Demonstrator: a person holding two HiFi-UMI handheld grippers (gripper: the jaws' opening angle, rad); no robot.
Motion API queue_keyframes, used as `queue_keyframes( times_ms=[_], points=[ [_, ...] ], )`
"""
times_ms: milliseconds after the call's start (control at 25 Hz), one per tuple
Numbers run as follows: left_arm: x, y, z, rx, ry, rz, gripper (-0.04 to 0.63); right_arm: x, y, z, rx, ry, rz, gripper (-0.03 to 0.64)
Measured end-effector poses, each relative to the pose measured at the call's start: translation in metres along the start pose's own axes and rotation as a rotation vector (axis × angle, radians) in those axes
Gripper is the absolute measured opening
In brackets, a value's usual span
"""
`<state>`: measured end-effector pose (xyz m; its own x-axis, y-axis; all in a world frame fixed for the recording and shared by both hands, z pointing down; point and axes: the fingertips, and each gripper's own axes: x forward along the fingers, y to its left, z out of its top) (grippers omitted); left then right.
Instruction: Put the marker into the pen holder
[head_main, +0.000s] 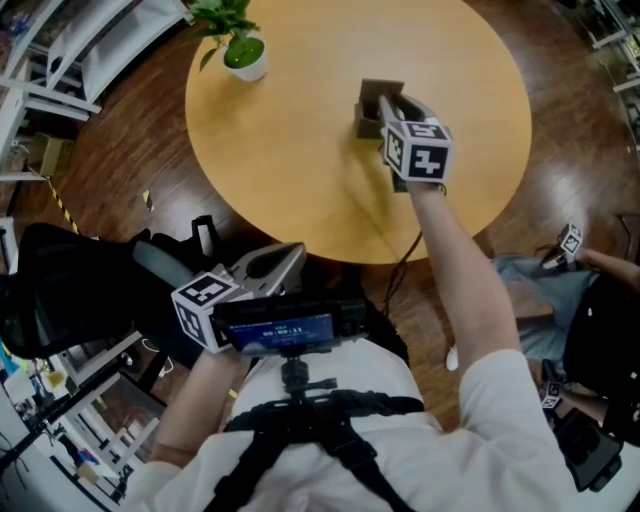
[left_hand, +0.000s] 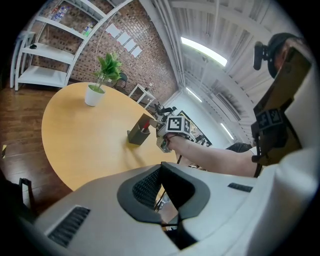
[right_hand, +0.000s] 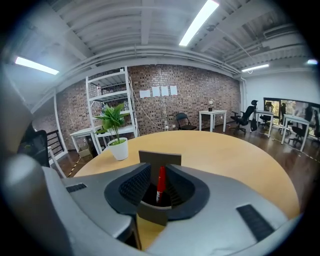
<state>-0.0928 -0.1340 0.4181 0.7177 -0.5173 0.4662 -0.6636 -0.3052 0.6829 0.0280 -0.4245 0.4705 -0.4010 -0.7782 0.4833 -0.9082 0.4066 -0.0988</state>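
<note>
one red marker (right_hand: 161, 183) inside pen holder (right_hand: 150, 159)

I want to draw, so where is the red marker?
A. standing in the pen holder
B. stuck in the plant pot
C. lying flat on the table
A: the red marker stands upright inside the pen holder on the round table, not lying on the wood or in the pot.

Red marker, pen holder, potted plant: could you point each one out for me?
red marker (right_hand: 161, 177), right gripper view, on the middle of its red barrel.
pen holder (left_hand: 135, 136), left gripper view, on its dark outer wall.
potted plant (head_main: 246, 58), head view, on its white pot.
</note>
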Motion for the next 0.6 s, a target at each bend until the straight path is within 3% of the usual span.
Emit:
queue_keyframes(
  times_ms=[600],
  points=[
    [0.015, -0.016, 0.012, 0.061, -0.01, -0.102, -0.005, -0.068, -0.018, -0.017, 0.02, 0.033, -0.052, 0.086]
  ],
)
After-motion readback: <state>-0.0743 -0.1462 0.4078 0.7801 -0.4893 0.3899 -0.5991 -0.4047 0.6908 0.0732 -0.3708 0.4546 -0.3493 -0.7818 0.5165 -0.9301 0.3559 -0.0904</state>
